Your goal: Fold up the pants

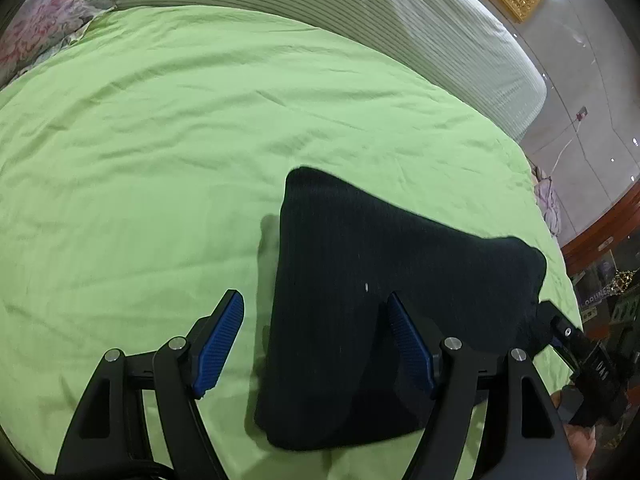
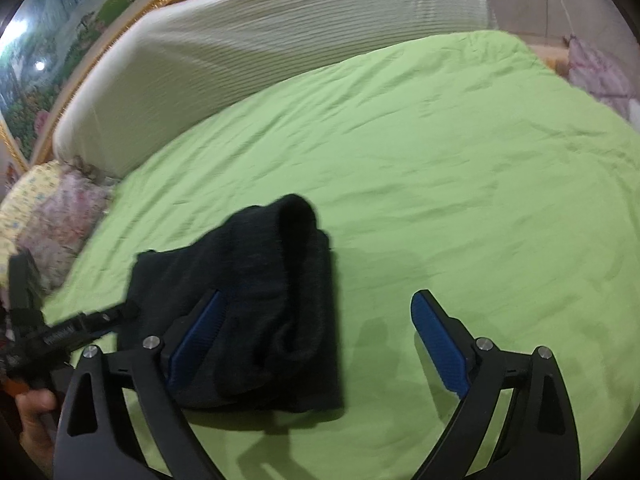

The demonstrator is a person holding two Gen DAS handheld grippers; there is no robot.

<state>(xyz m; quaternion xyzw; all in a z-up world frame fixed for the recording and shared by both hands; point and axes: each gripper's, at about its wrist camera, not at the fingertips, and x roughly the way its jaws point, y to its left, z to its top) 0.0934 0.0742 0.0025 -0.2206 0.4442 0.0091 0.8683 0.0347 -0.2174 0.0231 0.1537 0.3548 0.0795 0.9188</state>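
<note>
The black pants (image 1: 384, 300) lie on the green bed sheet (image 1: 160, 160) as a thick folded bundle, a little right of the middle in the left wrist view and lower left of centre in the right wrist view. To me the folding looks almost finished.

The left tool (image 1: 316, 344) is wide open: one blue pad is over the bare sheet and the other over the cloth, and neither presses on anything. The right tool (image 2: 316, 344) is also open and holds nothing; its left pad is in front of the bundle and its right pad above the sheet.

What could go wrong, I think, is this. The top layer (image 2: 296, 216) curls up in a loose roll at the far end of the bundle, so it may spring back and open the fold if nothing flattens it. A pad so near the cloth could also catch an edge when it is drawn away, and drag the bundle crooked. The sheet is wrinkled and could slide along with it.
</note>
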